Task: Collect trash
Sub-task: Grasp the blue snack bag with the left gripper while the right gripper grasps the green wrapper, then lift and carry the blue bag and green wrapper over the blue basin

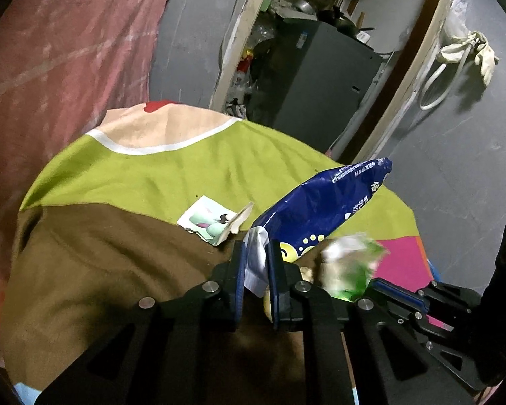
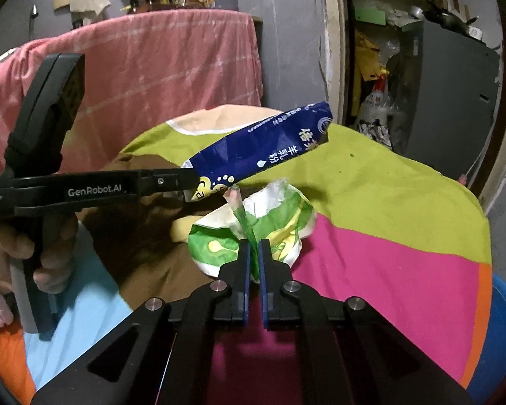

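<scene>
While the left gripper [image 1: 257, 263] is pinching the torn silver mouth of the blue pouch [image 1: 324, 202], lifting it off the patchwork cloth [image 1: 135, 175], the right gripper [image 2: 254, 256] is clamping a twisted edge of the green-and-white wrapper [image 2: 253, 222]; both are looking light, crinkly, slippery; edge grips are suiting them; a torn card [image 1: 207, 219] is lying beyond.

"GenRobot.AI" on left claw [image 2: 185, 182] arm; "羊乳粉" on blue bag [image 2: 270, 148].
</scene>
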